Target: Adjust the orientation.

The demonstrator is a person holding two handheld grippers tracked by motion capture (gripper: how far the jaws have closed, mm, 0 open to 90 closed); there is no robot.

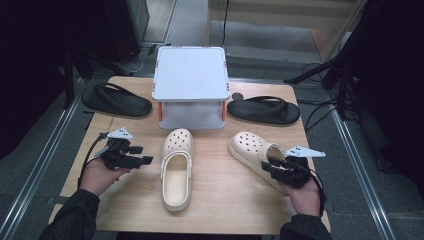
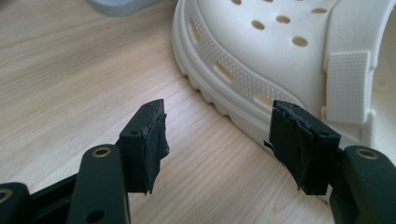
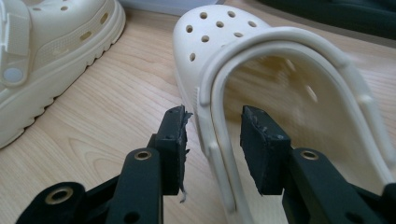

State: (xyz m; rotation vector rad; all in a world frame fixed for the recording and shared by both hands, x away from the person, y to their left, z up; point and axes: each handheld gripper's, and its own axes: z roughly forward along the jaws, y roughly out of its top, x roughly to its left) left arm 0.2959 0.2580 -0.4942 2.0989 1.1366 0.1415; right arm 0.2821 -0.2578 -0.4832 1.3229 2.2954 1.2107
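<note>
Two cream clogs lie on the wooden table [image 1: 225, 210] in front of a white box [image 1: 190, 75], with a black sandal [image 1: 116, 100] off to the box's left and another sandal [image 1: 264, 110] to its right. The left clog [image 1: 176, 167] sits near the middle of the table, toe toward the box. The right clog [image 1: 252, 150] lies at an angle, its toe pointing up and left, its heel end toward the right hand [image 1: 306, 197].

The right gripper [image 3: 212, 140] has its jaws astride the side wall and heel strap of the right clog: one jaw outside, the other inside the shoe's opening. They stand half spread, and I see a gap between the pads and the rim, so nothing is pinched yet.

The left gripper [image 2: 217, 140], held in the left hand [image 1: 100, 177], hovers low over the table just beside the left clog, its jaws spread wide with only bare wood between them.
</note>
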